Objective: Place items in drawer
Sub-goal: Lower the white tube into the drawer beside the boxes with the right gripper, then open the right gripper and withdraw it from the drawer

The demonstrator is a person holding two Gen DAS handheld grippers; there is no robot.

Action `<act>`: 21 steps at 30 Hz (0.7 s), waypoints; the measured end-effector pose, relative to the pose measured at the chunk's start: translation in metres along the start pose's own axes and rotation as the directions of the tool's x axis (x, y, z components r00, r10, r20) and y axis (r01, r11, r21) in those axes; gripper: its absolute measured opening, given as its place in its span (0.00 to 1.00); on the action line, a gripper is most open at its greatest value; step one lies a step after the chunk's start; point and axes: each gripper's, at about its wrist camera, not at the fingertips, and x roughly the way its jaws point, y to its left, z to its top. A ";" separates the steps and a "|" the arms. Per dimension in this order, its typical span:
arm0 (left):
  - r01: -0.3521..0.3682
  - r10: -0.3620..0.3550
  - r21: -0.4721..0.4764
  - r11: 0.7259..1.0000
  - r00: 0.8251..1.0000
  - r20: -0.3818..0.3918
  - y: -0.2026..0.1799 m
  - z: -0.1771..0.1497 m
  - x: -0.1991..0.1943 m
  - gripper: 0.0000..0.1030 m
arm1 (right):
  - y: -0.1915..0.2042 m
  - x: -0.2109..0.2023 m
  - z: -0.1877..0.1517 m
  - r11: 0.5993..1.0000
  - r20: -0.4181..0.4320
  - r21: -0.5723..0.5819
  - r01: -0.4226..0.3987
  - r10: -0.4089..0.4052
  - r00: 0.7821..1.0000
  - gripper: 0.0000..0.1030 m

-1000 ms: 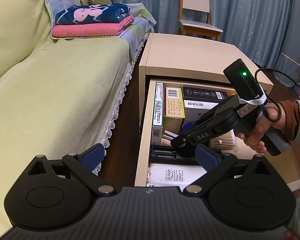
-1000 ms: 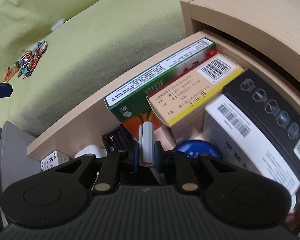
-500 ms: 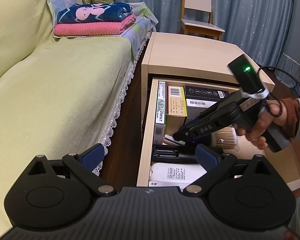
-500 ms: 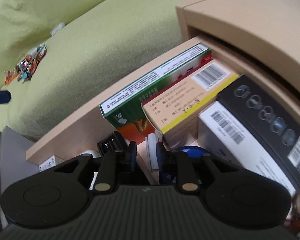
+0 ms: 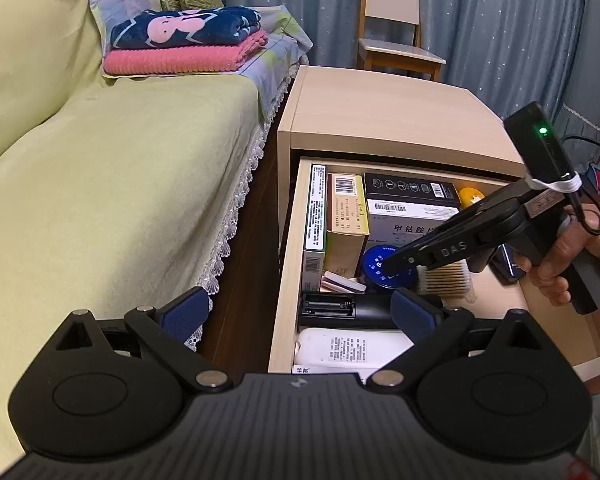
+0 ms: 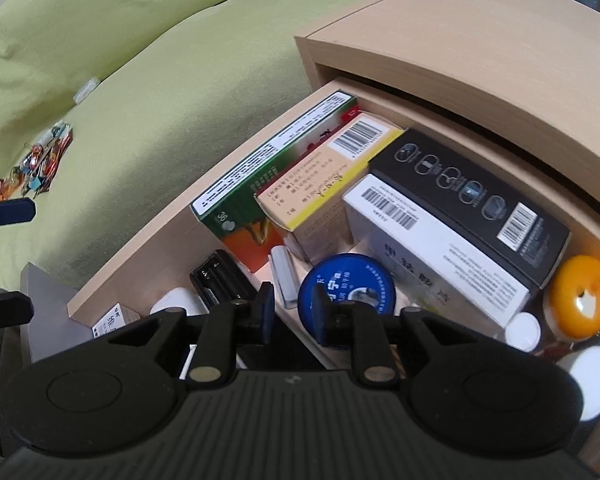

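The bedside cabinet's drawer (image 5: 285, 292) (image 6: 156, 244) stands pulled out and packed with boxes, a blue tin (image 5: 380, 268) (image 6: 346, 280), a black battery case (image 5: 332, 306) (image 6: 220, 276) and a white bottle (image 5: 352, 350). A small flat white piece (image 6: 283, 276) (image 5: 340, 282) lies on the drawer floor between the boxes and the tin. My right gripper (image 6: 293, 308) (image 5: 388, 268) hovers just above it, open, nothing between its fingers. My left gripper (image 5: 300, 314) hangs wide open and empty at the drawer's front left corner.
A bed with a green cover (image 5: 120, 184) runs along the drawer's left side, with folded towels (image 5: 184, 52) at its far end and a heap of coloured clips (image 6: 36, 164). The cabinet top (image 5: 380, 108) is bare. A chair (image 5: 396, 40) and curtains stand behind.
My right gripper was shut on the white piece inside the drawer. It has opened, left the piece lying there, and drawn back upward. The left gripper has barely moved.
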 end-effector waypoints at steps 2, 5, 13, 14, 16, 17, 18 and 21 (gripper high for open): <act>-0.003 0.003 0.003 1.000 1.000 0.001 -0.001 0.000 -0.001 0.96 | 0.001 0.004 0.003 1.000 -0.005 -0.027 0.009 -0.009 1.000 0.04; -0.003 0.003 -0.001 1.000 1.000 0.001 0.000 -0.001 -0.003 0.96 | 0.004 0.012 0.005 0.999 -0.017 -0.032 0.008 -0.009 1.000 0.03; -0.016 0.016 -0.001 1.000 1.000 -0.012 0.003 -0.001 0.000 0.96 | 0.012 0.045 0.016 0.998 -0.085 -0.018 0.052 -0.054 0.995 0.02; -0.018 0.018 -0.003 1.000 1.000 -0.013 0.004 -0.001 0.000 0.96 | 0.012 0.048 0.017 0.998 -0.094 -0.008 0.056 -0.056 0.994 0.02; -0.019 0.019 -0.006 1.000 1.000 -0.015 0.005 -0.001 0.001 0.96 | 0.013 0.051 0.019 0.998 -0.098 0.019 0.061 -0.059 0.993 0.02; -0.019 0.019 -0.006 1.000 1.000 -0.016 0.006 -0.001 0.001 0.96 | 0.013 0.053 0.020 0.997 -0.100 0.033 0.064 -0.060 0.993 0.02; -0.019 0.019 -0.006 1.000 1.000 -0.017 0.006 -0.001 0.002 0.96 | 0.013 0.054 0.020 0.997 -0.101 0.043 0.066 -0.062 0.993 0.01; -0.021 0.021 -0.008 1.000 1.000 -0.018 0.007 -0.001 0.002 0.96 | 0.015 0.053 0.021 0.997 -0.106 0.057 0.048 -0.042 0.994 0.02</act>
